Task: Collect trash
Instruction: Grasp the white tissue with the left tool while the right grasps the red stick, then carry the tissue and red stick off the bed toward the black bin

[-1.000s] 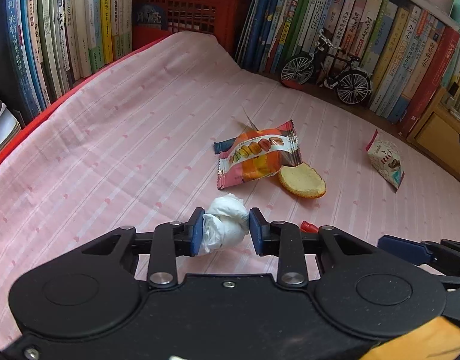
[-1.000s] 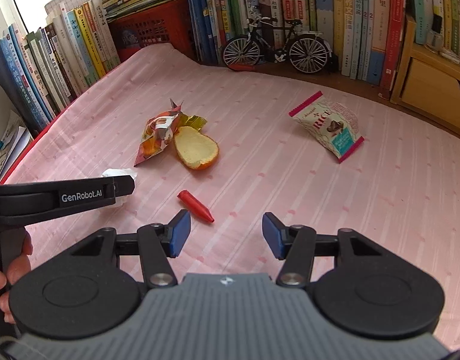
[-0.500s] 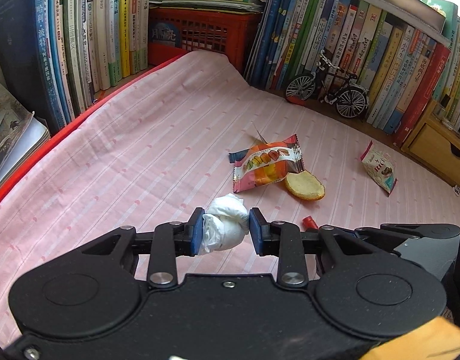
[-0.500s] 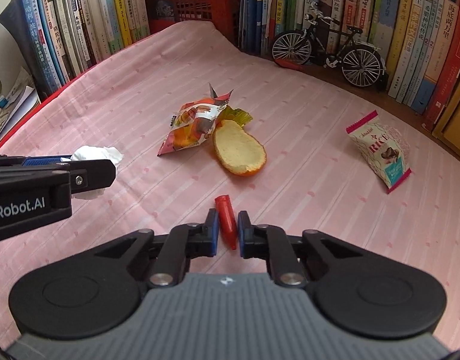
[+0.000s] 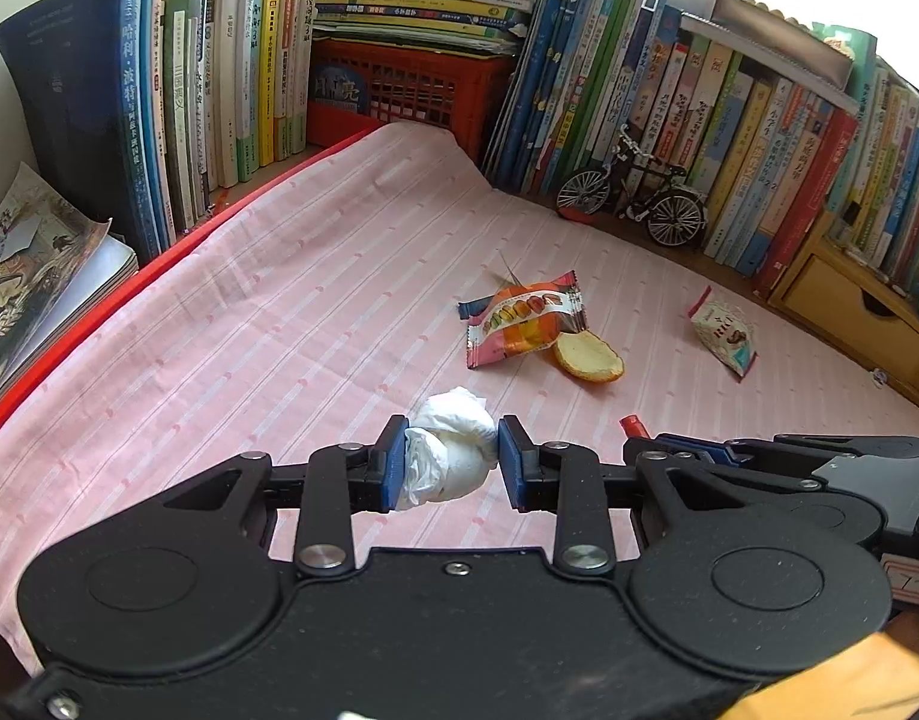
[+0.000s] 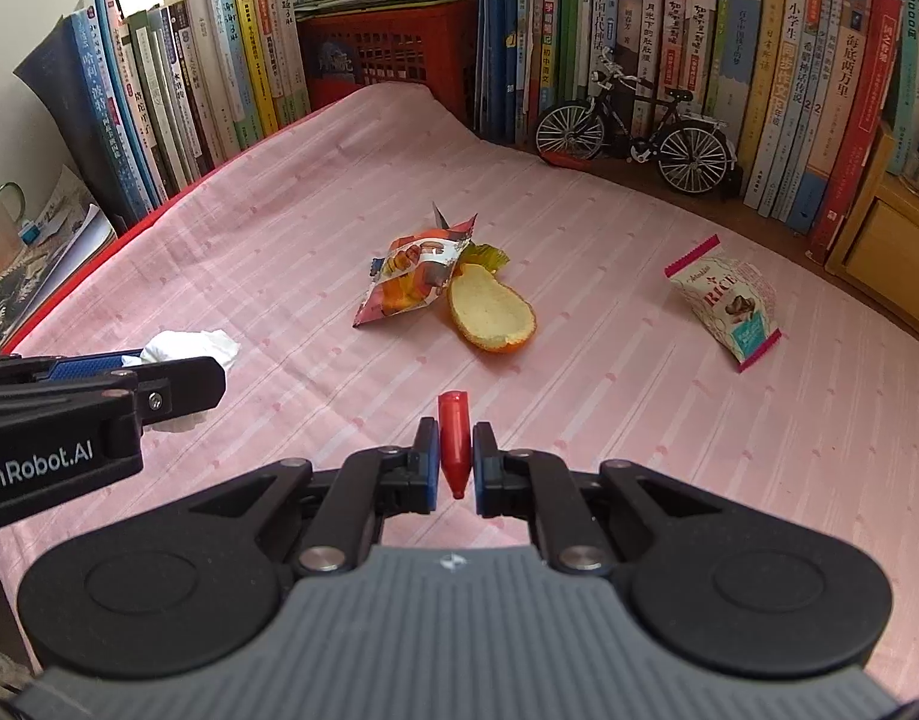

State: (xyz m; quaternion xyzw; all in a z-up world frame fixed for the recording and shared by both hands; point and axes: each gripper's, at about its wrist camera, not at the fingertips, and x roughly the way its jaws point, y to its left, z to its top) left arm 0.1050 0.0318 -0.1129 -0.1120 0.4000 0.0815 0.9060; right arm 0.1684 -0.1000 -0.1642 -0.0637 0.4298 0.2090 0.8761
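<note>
Pinching crumpled white tissue wad [image 5: 450,450], left gripper [image 5: 450,461]; right gripper [image 6: 456,463] clamped on tapered red plastic cap [image 6: 455,441]. Two glossy wrappers, one peel.

Crumpled white tissue wad [image 5: 450,456] and small red pointed plastic cap [image 6: 455,443], both clamped between blue pads. On pink striped cloth: orange peel [image 6: 491,317] touching crinkled snack wrapper [image 6: 416,282]; rice-snack packet [image 6: 725,302] well apart.
</note>
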